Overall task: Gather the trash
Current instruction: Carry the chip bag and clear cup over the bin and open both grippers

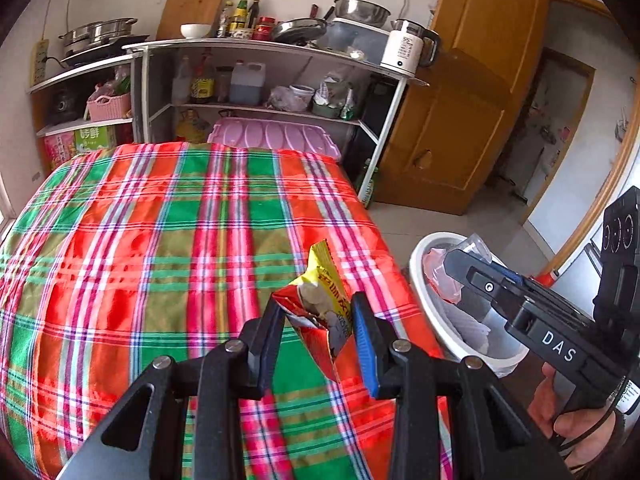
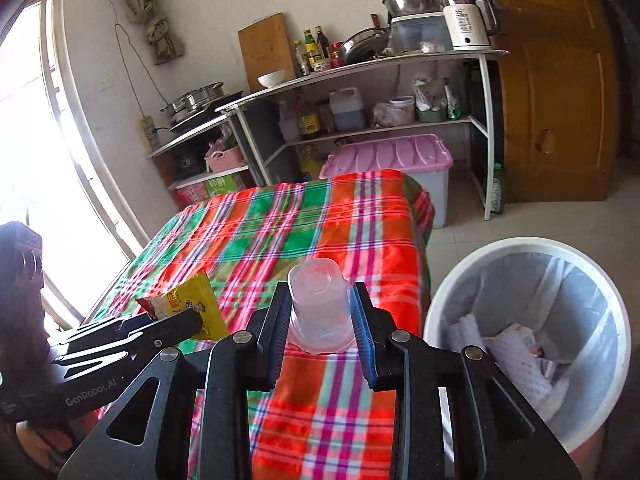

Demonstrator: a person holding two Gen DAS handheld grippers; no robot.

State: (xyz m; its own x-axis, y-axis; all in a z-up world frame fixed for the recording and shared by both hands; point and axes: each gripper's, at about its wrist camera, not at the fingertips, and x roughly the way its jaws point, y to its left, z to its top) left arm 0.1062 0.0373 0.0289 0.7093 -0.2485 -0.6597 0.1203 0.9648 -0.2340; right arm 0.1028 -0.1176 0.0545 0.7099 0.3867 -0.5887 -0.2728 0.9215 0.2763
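The left gripper (image 1: pixel 318 326) is clamped on a crumpled red and yellow snack wrapper (image 1: pixel 324 300), pinched between its 2 fingers and held in the air above the plaid tablecloth (image 1: pixel 160 260), near the table's right edge. The wrapper's yellow end sticks up past the fingertips; its red end hangs below them.

The right gripper (image 2: pixel 320 320) grips a clear plastic cup (image 2: pixel 318 304), upside down, its base pointing away from the camera and its rim towards the jaws. The cup is squeezed at its sides by the 2 pads and hangs over the same right edge of the table.

A white trash bin (image 2: pixel 448 300) stands on the tiled floor just beside that edge, lined with a pale bag and holding crumpled white paper (image 2: pixel 516 344). In the left wrist view the right gripper's tip reaches over the bin's rim (image 1: pixel 420 276). A hand (image 1: pixel 576 420) holds that gripper's handle. The tabletop itself is bare cloth.
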